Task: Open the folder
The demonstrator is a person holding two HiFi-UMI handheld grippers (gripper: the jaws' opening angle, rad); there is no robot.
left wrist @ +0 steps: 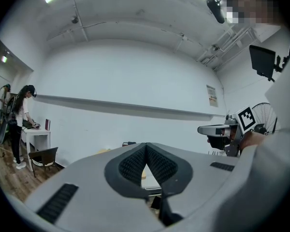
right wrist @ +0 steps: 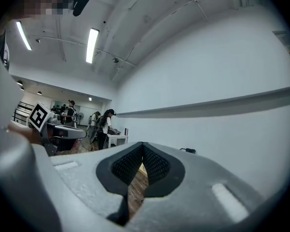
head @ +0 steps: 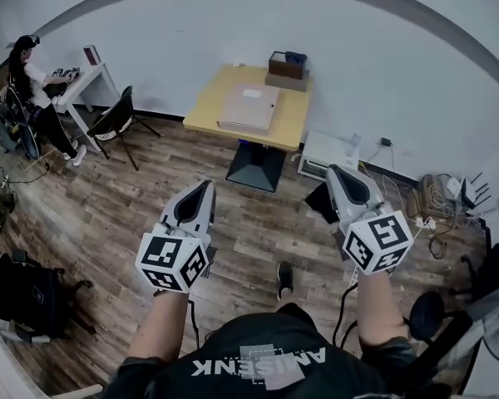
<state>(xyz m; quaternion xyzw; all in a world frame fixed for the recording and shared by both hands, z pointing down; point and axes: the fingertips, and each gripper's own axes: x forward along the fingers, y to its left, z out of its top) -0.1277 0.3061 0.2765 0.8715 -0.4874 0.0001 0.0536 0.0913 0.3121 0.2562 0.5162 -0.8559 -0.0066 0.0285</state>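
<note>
The grey left claw (left wrist: 146,148) is held level with its jaws pressed together, and nothing is gripped between its ribbed black pads (left wrist: 132,165). The grey right claw (right wrist: 143,146) is likewise closed and empty. Both are held above the wooden floor (head: 108,198), well apart from the flat beige folder (head: 249,108), which is laid shut on the yellow square counter (head: 293,119) near a brown box (head: 287,66).
</note>
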